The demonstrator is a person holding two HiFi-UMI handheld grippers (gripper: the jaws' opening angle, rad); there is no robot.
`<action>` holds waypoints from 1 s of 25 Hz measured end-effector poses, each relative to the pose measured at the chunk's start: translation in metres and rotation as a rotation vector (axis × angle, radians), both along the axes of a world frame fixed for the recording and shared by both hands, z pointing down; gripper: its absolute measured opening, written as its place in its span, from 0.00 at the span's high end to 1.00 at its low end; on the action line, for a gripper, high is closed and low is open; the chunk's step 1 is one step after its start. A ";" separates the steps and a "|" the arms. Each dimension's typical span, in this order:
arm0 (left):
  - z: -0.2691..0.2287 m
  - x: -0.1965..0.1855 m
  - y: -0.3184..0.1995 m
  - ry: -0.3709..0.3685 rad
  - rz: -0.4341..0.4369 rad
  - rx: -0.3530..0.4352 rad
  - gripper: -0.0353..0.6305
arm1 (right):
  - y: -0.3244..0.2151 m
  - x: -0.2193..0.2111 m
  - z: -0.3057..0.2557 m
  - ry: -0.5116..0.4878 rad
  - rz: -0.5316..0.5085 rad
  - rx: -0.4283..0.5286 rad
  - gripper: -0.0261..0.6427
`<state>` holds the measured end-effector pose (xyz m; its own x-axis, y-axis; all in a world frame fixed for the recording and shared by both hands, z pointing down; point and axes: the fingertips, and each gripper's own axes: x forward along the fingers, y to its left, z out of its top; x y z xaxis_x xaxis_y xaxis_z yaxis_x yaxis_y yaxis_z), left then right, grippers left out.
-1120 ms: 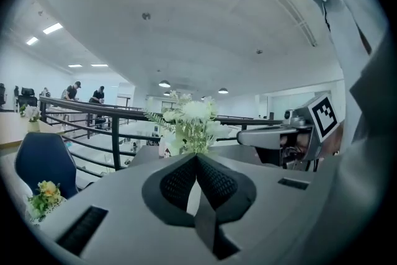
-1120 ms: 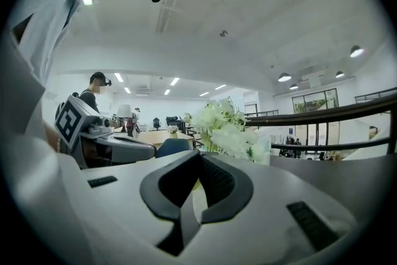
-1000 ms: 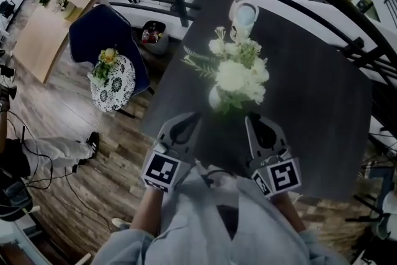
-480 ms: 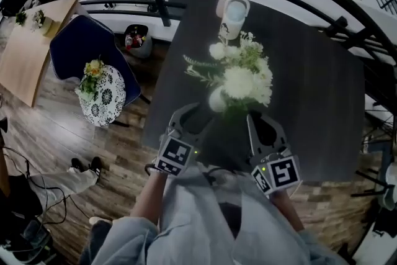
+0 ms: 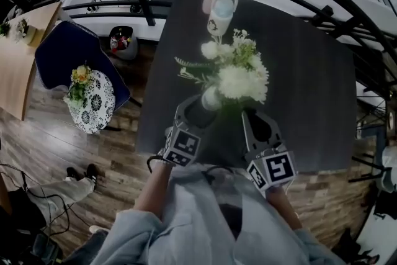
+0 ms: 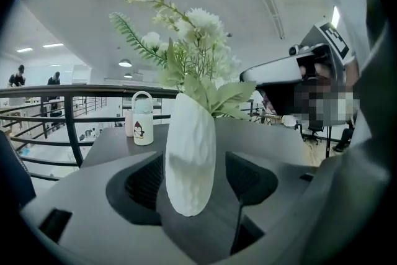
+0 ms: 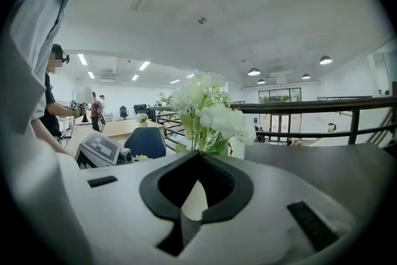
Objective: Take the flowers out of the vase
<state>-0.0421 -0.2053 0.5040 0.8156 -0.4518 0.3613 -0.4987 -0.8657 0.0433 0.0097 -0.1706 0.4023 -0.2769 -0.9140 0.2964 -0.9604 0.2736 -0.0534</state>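
While its jaws have just been opening and now stand wide, the left gripper point(image 5: 197, 110) brackets the white vase point(image 6: 189, 158) without pressing it. Just beside it, the right gripper point(image 7: 199, 156) has its tips pinched together, holding nothing. White flowers point(image 5: 239, 74) sit in the vase, which stands upright on the dark table point(image 5: 310, 96).

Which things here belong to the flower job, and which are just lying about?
Job:
- flowers
- vase
- left gripper, jaws just opening, vase between them, not pressed
- right gripper, shut, empty

Lying about:
- bottle
- chair
- second bouquet on a patterned stool
- bin
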 end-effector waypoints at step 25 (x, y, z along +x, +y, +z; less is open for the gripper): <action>0.013 0.010 -0.002 -0.004 -0.018 -0.011 0.49 | -0.033 -0.001 0.020 -0.085 -0.071 -0.035 0.54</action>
